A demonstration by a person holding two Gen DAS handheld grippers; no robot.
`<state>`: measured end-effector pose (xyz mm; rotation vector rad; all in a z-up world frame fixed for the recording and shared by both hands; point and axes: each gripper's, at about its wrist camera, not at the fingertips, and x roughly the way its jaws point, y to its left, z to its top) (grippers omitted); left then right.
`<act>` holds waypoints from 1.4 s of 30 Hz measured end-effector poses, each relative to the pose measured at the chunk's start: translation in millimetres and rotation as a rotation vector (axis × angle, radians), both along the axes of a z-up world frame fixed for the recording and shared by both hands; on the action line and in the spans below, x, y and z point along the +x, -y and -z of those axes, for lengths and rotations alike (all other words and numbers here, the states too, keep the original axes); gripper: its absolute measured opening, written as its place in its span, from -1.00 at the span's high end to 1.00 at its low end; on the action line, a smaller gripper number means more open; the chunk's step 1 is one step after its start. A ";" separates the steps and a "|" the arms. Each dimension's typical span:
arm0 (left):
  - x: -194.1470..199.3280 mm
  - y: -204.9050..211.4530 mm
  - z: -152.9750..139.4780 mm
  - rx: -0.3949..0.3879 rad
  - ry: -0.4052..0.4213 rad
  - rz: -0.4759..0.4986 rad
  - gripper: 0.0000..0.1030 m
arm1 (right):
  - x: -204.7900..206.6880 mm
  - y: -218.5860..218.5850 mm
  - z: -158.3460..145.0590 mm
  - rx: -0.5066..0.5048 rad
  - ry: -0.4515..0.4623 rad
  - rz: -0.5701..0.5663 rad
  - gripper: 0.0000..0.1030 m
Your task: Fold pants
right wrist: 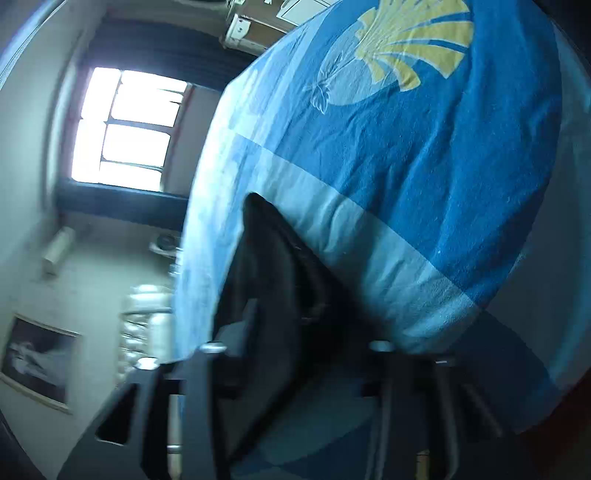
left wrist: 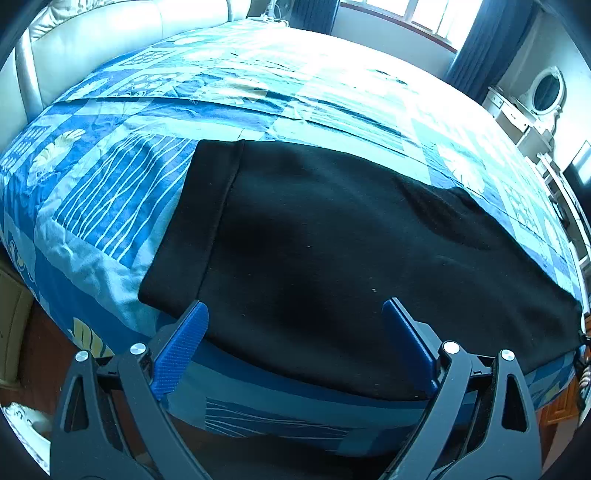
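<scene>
A pair of black pants [left wrist: 332,240] lies flat across the near side of a blue patterned bedspread [left wrist: 110,203], its hemmed band to the left. My left gripper [left wrist: 295,306] hovers open just above the near edge of the pants, blue pads [left wrist: 181,347] spread wide and nothing between them. The right wrist view is rolled sideways and blurred. There my right gripper [right wrist: 295,325] is shut on a dark fold of the pants [right wrist: 273,258] that rises from between its fingers against the bedspread [right wrist: 406,166]. The fingertips themselves are hidden by the cloth.
A cream padded headboard [left wrist: 92,44] stands at the far left, a window [left wrist: 424,14] with dark curtains behind the bed, and a white dressing table with a round mirror [left wrist: 546,92] at the right. Wooden floor [left wrist: 40,332] shows below the bed's near edge.
</scene>
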<state>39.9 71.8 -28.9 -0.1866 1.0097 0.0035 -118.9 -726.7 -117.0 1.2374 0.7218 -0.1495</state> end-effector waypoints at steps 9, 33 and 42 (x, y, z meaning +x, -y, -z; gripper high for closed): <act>-9.1 -17.3 -9.0 -0.019 0.013 -0.012 -0.84 | 2.3 -18.7 -58.8 -0.082 0.064 0.056 0.78; -16.8 -16.2 -20.6 -0.046 0.032 0.046 -0.84 | 89.5 -252.7 -216.7 -0.509 0.215 -0.372 0.78; -18.2 -14.6 -21.7 -0.059 0.040 0.044 -0.84 | 114.8 -348.7 -182.0 -0.602 0.162 -0.514 0.78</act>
